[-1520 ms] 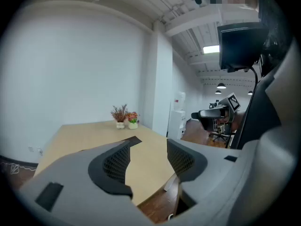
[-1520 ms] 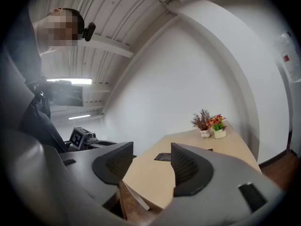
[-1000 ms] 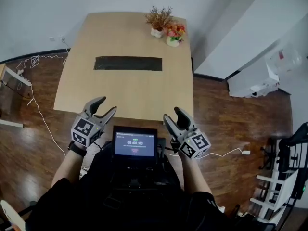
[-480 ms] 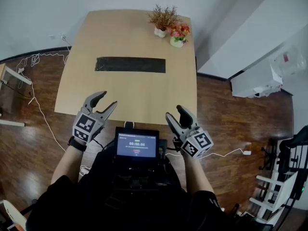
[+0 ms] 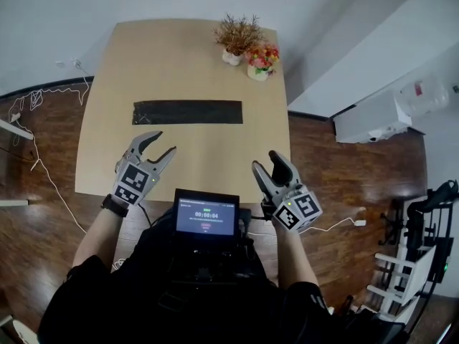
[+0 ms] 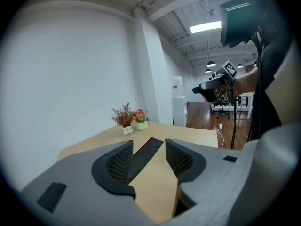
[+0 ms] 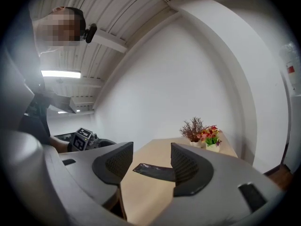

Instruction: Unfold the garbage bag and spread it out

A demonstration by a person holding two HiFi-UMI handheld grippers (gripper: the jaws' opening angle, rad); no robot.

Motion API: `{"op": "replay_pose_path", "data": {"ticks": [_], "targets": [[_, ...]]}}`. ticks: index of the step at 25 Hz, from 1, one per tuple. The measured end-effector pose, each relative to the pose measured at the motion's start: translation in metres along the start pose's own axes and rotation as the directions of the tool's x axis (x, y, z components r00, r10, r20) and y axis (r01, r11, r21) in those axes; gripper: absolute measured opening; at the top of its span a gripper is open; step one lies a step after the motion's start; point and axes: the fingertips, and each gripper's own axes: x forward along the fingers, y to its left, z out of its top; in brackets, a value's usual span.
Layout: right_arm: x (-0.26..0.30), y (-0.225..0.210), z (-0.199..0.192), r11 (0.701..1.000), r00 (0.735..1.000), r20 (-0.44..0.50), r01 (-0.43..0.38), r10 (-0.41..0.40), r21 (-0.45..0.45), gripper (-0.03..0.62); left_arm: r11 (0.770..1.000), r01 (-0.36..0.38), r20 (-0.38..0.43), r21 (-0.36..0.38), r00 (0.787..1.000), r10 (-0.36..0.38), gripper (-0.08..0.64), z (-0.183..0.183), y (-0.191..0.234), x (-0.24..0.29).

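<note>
Flat black plastic garbage bag point(image 5: 187, 112) lying on tan worktop point(image 5: 179, 56), apart beyond both: left hand-held gripper point(image 5: 162, 143) released, empty, jaws just narrowing; right hand-held gripper point(image 5: 266, 161) released, empty.

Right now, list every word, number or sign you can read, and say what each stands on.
"00:00:04": timer on the chest screen.
Other lines on that screen: too small to read.
Red label on the water bottle: too blurred to read.
Garbage bag: no print visible.
</note>
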Motion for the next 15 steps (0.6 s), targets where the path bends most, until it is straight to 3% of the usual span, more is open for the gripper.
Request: {"op": "replay_pose_path", "data": {"ticks": [8, 11, 15], "targets": [[0.061, -0.02, 0.029, 0.996, 0.997, 0.025, 0.077, -0.077, -0.038, 0.253, 0.987, 0.133, -0.11, 0.086, 0.986, -0.123, 0.2, -0.046, 0.042, 0.067], [0.069, -0.025, 0.033, 0.994, 0.995, 0.03, 0.098, -0.096, -0.039, 0.253, 0.972, 0.188, -0.156, 0.138, 0.974, -0.166, 0.186, -0.057, 0.042, 0.093], [0.071, -0.027, 0.028, 0.994, 0.995, 0.005, 0.103, -0.103, -0.042, 0.253, 0.957, 0.254, -0.204, 0.14, 0.953, -0.223, 0.166, -0.07, 0.031, 0.119]]}}
